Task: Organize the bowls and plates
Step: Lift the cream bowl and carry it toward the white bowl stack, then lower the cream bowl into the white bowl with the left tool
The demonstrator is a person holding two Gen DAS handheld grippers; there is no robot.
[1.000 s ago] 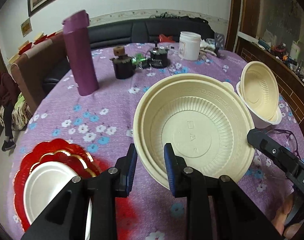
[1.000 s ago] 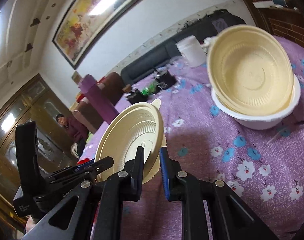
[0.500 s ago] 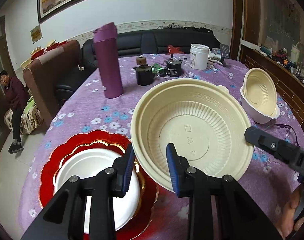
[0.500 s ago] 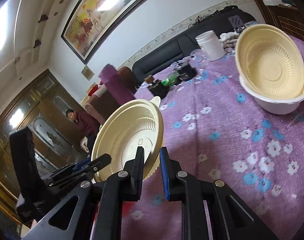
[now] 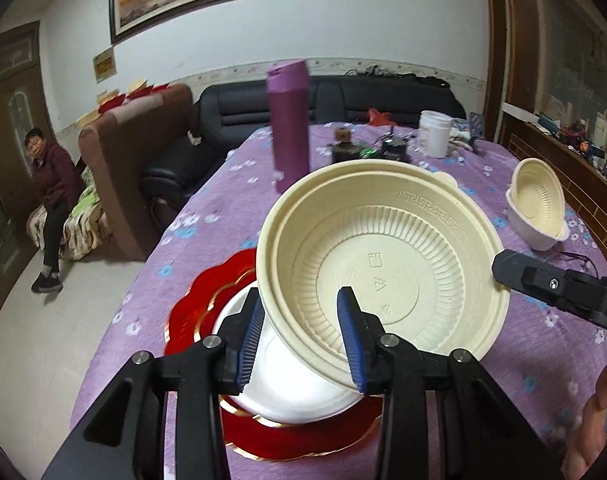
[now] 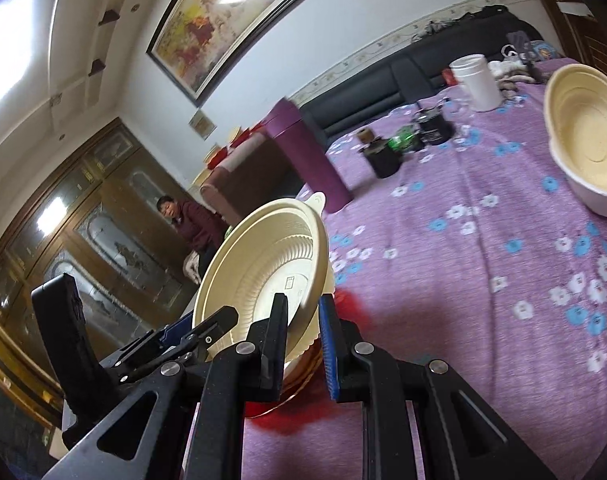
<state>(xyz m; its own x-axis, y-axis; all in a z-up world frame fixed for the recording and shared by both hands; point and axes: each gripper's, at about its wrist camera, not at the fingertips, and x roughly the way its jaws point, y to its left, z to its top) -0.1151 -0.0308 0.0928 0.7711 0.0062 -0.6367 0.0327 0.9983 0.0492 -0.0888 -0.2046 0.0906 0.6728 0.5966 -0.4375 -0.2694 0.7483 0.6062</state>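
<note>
Cream, ribbed plastic, the big bowl [image 5: 383, 264] hung tilted just above the white plate [image 5: 291, 392] on the scalloped red plate [image 5: 207, 304]. My right tongs [image 6: 303, 344] pinched its rim; my left tongs [image 5: 299, 340] straddled the near rim, jaws just easing apart, pads seemingly clear. Smaller nested bowls [image 5: 537, 208] sat well apart across the counter [image 5: 223, 192].

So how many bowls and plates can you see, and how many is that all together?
Cream bowls: 2, the held bowl and the stacked bowl
White bowls: 1
White plates: 1
Red plates: 1
Total: 5
</note>
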